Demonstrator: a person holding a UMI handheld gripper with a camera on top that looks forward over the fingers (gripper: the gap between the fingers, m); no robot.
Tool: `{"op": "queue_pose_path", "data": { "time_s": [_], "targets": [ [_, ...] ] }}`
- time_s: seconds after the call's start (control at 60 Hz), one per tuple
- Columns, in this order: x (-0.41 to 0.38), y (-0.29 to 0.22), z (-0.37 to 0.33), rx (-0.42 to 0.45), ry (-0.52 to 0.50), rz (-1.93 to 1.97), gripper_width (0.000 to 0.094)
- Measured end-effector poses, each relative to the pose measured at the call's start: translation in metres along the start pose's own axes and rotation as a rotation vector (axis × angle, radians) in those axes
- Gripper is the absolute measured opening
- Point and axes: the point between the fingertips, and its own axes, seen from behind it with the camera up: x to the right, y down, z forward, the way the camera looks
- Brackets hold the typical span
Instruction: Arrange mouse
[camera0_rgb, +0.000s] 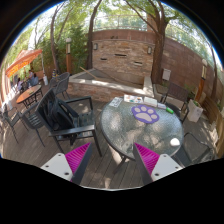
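Outdoors, hand-held gripper (112, 160) open and empty, round table (120, 135) with paw print (146, 113) just ahead.

Daylight, outdoor scene, mostly open shade under trees (110, 15). Bright sky patches between branches blow out to white. Dappled sun on the brick wall (125, 55) and paving. A small glare spot sits on the round table (125, 128). Strong fisheye bending toward the rim. Focus soft throughout; fine detail unresolved.
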Motion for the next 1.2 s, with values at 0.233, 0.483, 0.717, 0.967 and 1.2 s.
{"op": "queue_pose_path", "data": {
  "time_s": [0.233,0.483,0.717,0.967,1.2],
  "targets": [
    [0.036,0.052,0.005,-0.076,0.036,0.064,0.0841],
    [0.168,0.132,0.051,-0.14,0.177,0.16,0.084],
    [0.325,0.149,0.142,-0.066,0.32,0.226,0.0848],
    [0.417,0.154,0.251,-0.057,0.323,0.358,0.0844],
    [0.454,0.138,0.309,-0.06,0.304,0.374,0.0856]
  ]
}}
